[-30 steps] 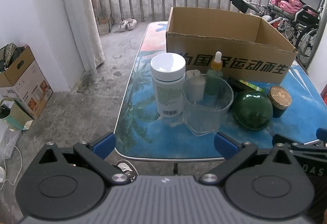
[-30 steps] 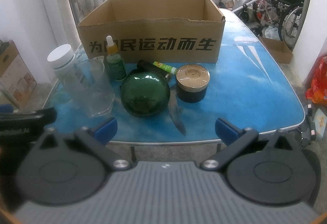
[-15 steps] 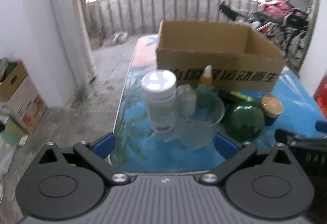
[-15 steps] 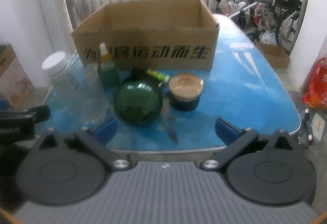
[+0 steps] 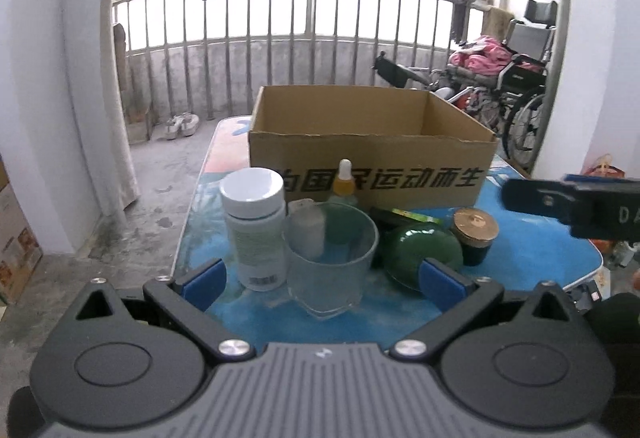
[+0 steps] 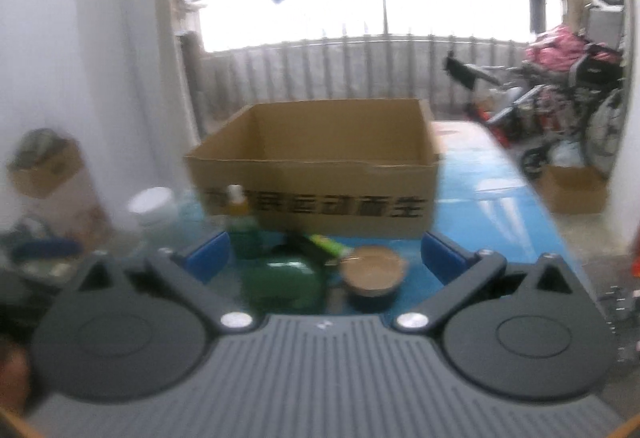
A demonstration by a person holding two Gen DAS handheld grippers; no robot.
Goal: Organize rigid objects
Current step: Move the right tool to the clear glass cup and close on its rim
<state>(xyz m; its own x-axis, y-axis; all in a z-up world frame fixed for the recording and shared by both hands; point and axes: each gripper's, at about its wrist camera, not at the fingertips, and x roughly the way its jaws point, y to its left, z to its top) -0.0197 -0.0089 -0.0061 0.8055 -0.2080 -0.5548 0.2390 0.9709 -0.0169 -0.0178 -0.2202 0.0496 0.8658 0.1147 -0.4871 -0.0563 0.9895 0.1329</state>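
Note:
An open cardboard box (image 5: 372, 150) stands at the back of the blue table (image 5: 532, 250). In front of it sit a white-capped bottle (image 5: 256, 226), a clear glass cup (image 5: 332, 262), a dropper bottle (image 5: 345, 182), a green glass ball (image 5: 420, 250) and a dark jar with a gold lid (image 5: 475, 232). My left gripper (image 5: 322, 280) is open, its fingers either side of the cup and bottle, not touching. My right gripper (image 6: 326, 256) is open in a blurred view, low before the green ball (image 6: 286, 284) and the jar (image 6: 374, 278); it appears at the right (image 5: 576, 204) of the left wrist view.
A railing (image 5: 304, 50) with hanging laundry closes the balcony behind the table. A wheelchair (image 5: 524, 86) with pink cloth stands at the right. Cardboard boxes (image 6: 44, 166) sit on the floor to the left, another (image 6: 576, 188) to the right. A thin green tube (image 5: 416, 216) lies by the box.
Both grippers have dropped lower and tilted up, so the railing and laundry now show. They moved closer to the objects on the table. Both stay open.

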